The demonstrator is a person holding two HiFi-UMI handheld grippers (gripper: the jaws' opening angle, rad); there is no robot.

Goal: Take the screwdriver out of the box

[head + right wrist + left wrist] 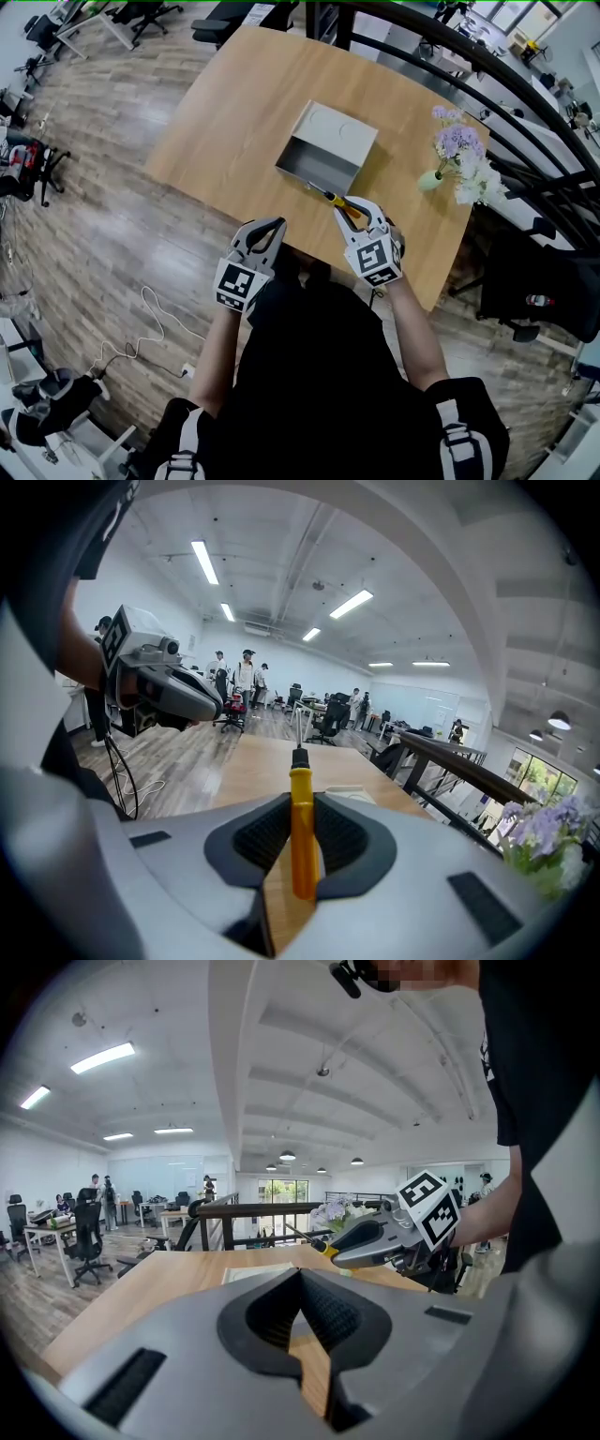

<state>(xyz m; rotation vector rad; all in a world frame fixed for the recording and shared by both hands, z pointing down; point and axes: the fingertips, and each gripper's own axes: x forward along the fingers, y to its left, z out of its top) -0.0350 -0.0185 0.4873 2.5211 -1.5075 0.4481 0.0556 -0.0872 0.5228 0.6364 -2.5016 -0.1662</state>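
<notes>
The right claw (302,844) is pinching the screwdriver (300,803): its two dark ribbed pads press on either side of the yellow handle, which stands straight up along the 12 o'clock line between them in the right gripper view. The handle is a plain, smooth yellow cylinder with a short black collar at its far end, and a thin metal shaft runs on from there. From the head view the right claw (360,212) is over the near edge of the worktop (234,103), and the screwdriver (343,205) points out of it toward 11 o'clock, with the shaft tip reaching the near wall of the box (319,172); whether the tip touches that wall cannot be told. The box is grey, shallow and open on top, lying on the pale wood at 11 o'clock from the right claw. The left claw (269,231) sits at 8 o'clock of the right one, off the edge of the worktop; in its own view the left claw (302,1309) has its pads pressed together at the tips with nothing between them. At 2 o'clock from the right claw, a vase (429,181) of lilac and white flowers (461,153) stands near the worktop's far right edge.
</notes>
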